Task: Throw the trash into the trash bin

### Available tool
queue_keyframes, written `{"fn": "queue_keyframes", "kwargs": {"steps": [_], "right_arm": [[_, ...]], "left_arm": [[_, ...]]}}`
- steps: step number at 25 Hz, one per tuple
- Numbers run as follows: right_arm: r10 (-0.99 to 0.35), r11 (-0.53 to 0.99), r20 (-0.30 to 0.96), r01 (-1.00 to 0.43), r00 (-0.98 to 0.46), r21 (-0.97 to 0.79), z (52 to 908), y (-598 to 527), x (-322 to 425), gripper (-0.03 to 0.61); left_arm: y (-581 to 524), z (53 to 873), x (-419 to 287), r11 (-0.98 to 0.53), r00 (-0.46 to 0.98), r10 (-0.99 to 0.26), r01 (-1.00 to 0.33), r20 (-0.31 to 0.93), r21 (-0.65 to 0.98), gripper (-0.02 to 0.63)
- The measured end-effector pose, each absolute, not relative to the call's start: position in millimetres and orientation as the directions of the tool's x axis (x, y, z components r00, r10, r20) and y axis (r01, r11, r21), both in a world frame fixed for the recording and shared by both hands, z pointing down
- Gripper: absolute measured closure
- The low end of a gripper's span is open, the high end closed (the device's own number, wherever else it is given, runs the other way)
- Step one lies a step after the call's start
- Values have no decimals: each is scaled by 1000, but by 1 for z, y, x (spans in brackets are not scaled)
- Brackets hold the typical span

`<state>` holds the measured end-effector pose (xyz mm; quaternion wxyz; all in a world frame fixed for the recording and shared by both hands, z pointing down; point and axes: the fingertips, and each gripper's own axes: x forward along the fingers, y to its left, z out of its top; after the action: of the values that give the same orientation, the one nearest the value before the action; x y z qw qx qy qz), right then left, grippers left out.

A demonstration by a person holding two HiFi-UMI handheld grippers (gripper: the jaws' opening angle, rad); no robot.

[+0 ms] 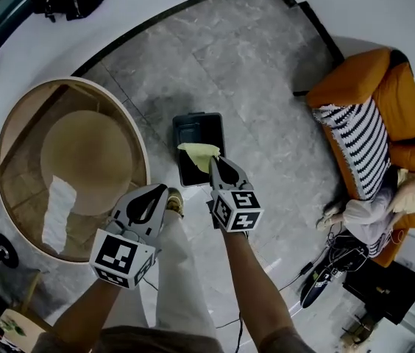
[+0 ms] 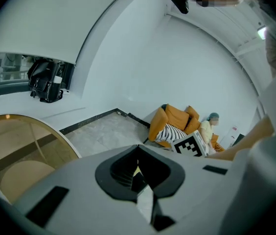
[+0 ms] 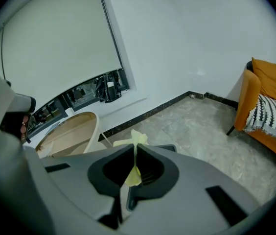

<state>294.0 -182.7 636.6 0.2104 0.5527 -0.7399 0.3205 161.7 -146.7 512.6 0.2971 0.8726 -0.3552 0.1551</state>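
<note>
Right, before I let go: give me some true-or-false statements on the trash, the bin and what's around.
1. The right gripper is shut on the yellow paper. True.
2. The trash bin stands on the round table. False: it stands on the floor beside the table.
3. The paper lies inside the bin. False: the right gripper's jaws clamp it; in the head view it overlaps the bin.
4. A striped cushion lies on the orange sofa. True.

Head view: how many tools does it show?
2. The left tool is at the lower left, beside the rim of the round table; the right tool, at the centre, grips yellow paper over the black bin. None seems hidden.
</note>
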Motion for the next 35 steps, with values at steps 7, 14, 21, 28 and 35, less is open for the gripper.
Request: {"fn": "queue_keyframes", "kwargs": {"steps": [7, 14, 21, 28, 35], "right_arm": [[-651, 132, 707, -958, -277, -253, 684, -165, 309, 551], [-607, 97, 754, -965, -251, -243, 728, -155, 319, 551], [-590, 81, 770, -967, -243, -243, 740, -154, 326, 517], [-567, 97, 781, -962, -263, -254, 747, -159, 324, 419], [-561, 127, 782, -962, -270, -241, 740, -165, 322, 420]], "left_arm": [[-144, 551, 171, -568, 696, -485, -711, 530, 414, 595], [-143, 581, 174, -546, 687, -453, -718, 568, 432, 595], [-150, 588, 173, -525, 678, -443, -726, 586, 444, 595], [-160, 587, 172, -503, 668, -461, -739, 584, 447, 595], [-162, 577, 164, -475, 650, -491, -758, 580, 446, 595]]}}
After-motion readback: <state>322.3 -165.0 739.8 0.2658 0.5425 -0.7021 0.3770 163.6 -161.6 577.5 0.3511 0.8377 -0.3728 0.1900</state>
